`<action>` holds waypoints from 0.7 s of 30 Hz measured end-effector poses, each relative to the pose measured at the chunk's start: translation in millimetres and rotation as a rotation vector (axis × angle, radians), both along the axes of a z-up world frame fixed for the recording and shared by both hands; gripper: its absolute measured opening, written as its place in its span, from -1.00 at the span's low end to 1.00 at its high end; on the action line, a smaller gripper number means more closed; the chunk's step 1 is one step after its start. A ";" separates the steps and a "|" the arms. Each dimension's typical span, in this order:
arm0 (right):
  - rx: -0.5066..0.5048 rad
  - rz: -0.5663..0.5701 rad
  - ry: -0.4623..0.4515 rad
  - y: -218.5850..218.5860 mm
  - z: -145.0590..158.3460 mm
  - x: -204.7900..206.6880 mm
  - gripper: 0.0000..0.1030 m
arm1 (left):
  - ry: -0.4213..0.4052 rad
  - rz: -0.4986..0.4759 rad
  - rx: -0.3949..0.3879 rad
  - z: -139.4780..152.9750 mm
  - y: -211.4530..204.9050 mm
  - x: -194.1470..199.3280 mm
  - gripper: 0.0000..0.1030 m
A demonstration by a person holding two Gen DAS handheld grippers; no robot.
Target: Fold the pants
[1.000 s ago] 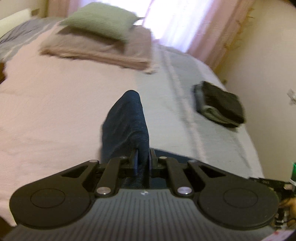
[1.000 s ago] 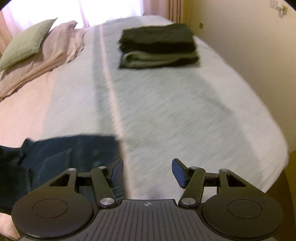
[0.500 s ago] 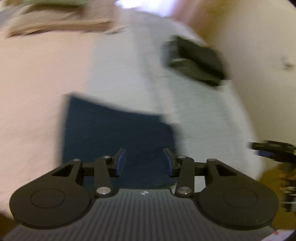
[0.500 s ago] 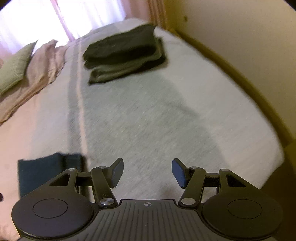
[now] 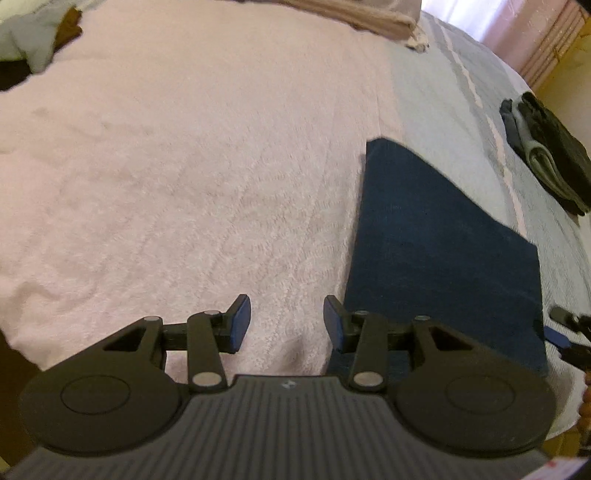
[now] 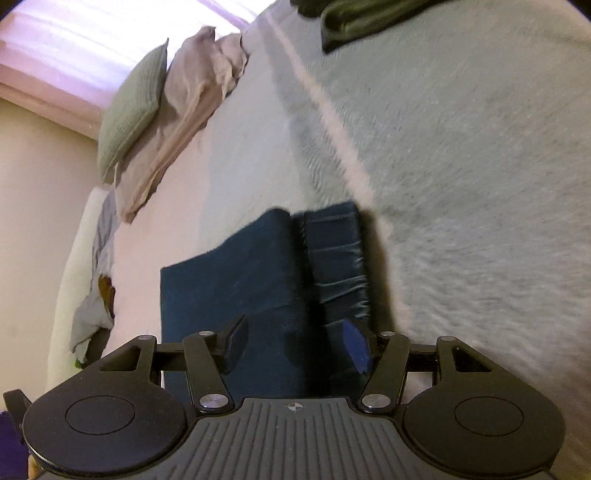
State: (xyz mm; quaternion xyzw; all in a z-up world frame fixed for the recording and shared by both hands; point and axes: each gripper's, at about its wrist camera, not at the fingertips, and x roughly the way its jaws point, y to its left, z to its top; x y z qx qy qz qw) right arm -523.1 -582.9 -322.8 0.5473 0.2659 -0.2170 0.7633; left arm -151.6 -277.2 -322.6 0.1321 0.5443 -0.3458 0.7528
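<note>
so pants point(image 5: 443, 251) lie folded flat; left gripper point(image 5: 282, 325) and right gripper point(image 6: 291, 343) both open, empty. next: grab an edge for another fold.

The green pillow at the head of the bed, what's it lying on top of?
The green pillow lies on a larger beige pillow, whose edges stick out past it. What lies beneath that beige pillow is covered and can't be seen.

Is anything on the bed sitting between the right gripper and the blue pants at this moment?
Nothing visible is. The right gripper is open directly over the blue pants, with only the fabric itself below. The dark folded stack lies far up the bed, well out of the path.
</note>
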 end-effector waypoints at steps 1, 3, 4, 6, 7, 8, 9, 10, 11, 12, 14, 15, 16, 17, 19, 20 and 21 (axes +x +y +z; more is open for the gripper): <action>0.012 0.015 -0.029 0.9 -8.3 4.9 0.05 | 0.013 -0.006 0.000 -4.8 -2.9 0.0 -0.27; 0.014 0.026 -0.011 2.8 -20.4 16.4 -0.23 | 0.029 -0.023 0.001 -12.4 -5.9 0.0 -0.26; 0.005 0.020 0.012 3.5 -21.1 19.7 -0.38 | 0.033 -0.032 0.002 -14.9 -7.5 0.2 -0.27; -0.064 0.021 -0.022 4.9 -4.4 17.6 -0.88 | 0.034 -0.040 0.000 -14.5 -7.9 0.3 -0.27; -0.119 0.024 -0.046 8.2 12.3 13.1 -0.89 | 0.032 -0.045 -0.009 -13.3 -6.5 1.4 -0.27; -0.181 0.017 -0.043 12.5 24.6 8.4 -0.90 | 0.028 -0.051 -0.023 -10.9 -5.1 1.2 -0.27; -0.239 0.002 0.002 15.1 31.7 1.4 -0.90 | 0.019 -0.058 -0.033 -8.5 -5.0 0.6 -0.27; -0.261 -0.014 0.059 15.3 27.8 -4.3 -0.90 | 0.012 -0.063 -0.034 -9.2 -7.2 0.5 -0.28; -0.226 -0.031 0.117 11.3 13.6 -10.1 -0.90 | 0.011 -0.067 -0.030 -10.7 -9.0 0.5 -0.28; -0.158 -0.019 0.143 6.4 -5.2 -12.7 -0.89 | 0.016 -0.069 -0.029 -13.5 -11.0 0.9 -0.29; -0.179 -0.010 0.166 7.4 -11.9 -7.3 -0.85 | 0.026 -0.072 -0.025 -19.2 -17.6 -0.6 -0.30; -0.201 -0.009 0.164 7.6 -8.3 -3.2 -0.82 | 0.026 -0.082 -0.026 -20.7 -21.9 -2.6 -0.30; -0.207 -0.010 0.148 7.9 -6.7 -2.3 -0.78 | 0.021 -0.089 -0.030 -21.3 -25.3 -4.4 -0.30; -0.203 -0.008 0.127 7.2 -5.9 -2.6 -0.75 | 0.019 -0.097 -0.030 -22.1 -29.0 -6.8 -0.30; -0.207 -0.002 0.091 7.8 -7.7 -4.3 -0.75 | 0.021 -0.110 -0.036 -22.3 -34.1 -10.4 -0.30; -0.212 -0.002 0.100 7.7 -10.8 -7.2 -0.72 | 0.022 -0.116 -0.042 -22.1 -36.3 -11.6 -0.30; -0.194 0.001 0.118 5.8 -15.6 -9.6 -0.61 | 0.019 -0.122 -0.040 -21.6 -39.1 -11.5 -0.30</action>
